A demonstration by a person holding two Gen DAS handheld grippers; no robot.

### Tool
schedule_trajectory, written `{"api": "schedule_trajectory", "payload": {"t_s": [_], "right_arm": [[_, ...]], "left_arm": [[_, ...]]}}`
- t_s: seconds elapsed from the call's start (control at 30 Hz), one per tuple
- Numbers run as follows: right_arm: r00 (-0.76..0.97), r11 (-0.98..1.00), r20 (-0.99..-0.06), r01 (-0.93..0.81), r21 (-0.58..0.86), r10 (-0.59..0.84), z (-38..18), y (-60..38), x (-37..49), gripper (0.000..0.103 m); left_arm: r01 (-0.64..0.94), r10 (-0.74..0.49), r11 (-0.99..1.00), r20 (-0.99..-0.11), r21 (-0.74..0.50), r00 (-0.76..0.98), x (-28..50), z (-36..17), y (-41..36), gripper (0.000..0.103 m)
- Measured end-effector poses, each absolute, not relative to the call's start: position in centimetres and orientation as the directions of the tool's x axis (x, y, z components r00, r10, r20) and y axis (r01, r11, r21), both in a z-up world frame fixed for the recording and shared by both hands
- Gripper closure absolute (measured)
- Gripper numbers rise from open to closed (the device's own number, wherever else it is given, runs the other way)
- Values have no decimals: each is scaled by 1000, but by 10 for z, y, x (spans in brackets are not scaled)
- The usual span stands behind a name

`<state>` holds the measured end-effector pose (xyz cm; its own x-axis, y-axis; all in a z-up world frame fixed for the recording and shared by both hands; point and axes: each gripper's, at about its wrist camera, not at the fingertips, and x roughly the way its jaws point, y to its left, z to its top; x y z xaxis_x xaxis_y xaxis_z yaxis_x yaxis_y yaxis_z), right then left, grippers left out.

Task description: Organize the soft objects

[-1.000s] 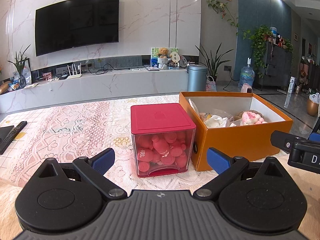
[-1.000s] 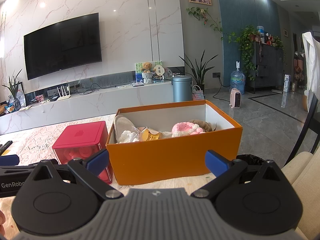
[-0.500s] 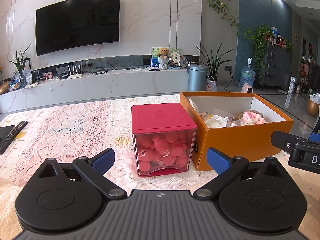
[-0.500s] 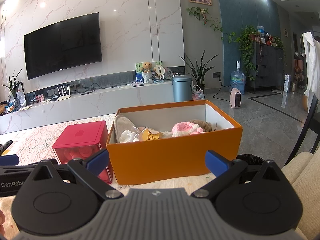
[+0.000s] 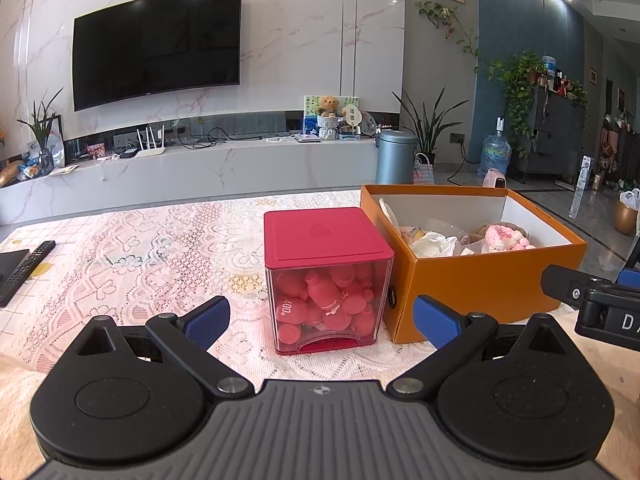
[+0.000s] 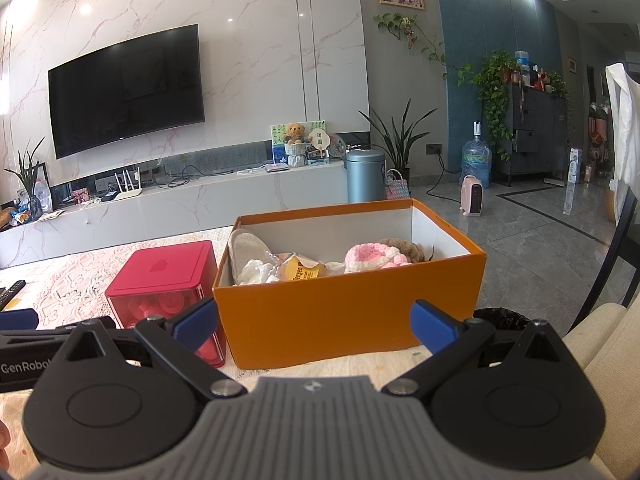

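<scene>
An open orange box (image 5: 484, 292) (image 6: 348, 320) stands on the lace-covered table (image 5: 140, 264). It holds soft things: a pink-and-white knitted piece (image 6: 370, 256), a brown plush (image 6: 404, 246), white crumpled fabric (image 6: 254, 270), a grey slipper (image 6: 246, 246) and a yellow packet (image 6: 300, 270). Left of it and close beside it stands a clear cube with a red lid (image 5: 326, 236) (image 6: 164, 268), full of pink soft shapes (image 5: 324, 304). My left gripper (image 5: 322, 316) is open and empty, facing the cube. My right gripper (image 6: 314, 322) is open and empty, in front of the box.
A black remote (image 5: 28, 264) and a dark flat device (image 5: 10, 260) lie at the table's left edge. A cream chair or cushion (image 6: 596, 332) is at the right. Behind stand a TV wall, a low console, a blue bin (image 6: 364, 176) and plants.
</scene>
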<state>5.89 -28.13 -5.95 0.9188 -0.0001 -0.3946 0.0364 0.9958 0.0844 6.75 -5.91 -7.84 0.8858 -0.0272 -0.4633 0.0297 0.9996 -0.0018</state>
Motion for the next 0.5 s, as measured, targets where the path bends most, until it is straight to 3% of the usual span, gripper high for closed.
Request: {"api": "schedule_trajectory", "payload": {"t_s": [0.5], "right_arm": [[918,996,-397,34,85,3,-61,-280,58,3]], "left_arm": [[26,-22,1000,-462,2,887,67,-78,-60,0]]}}
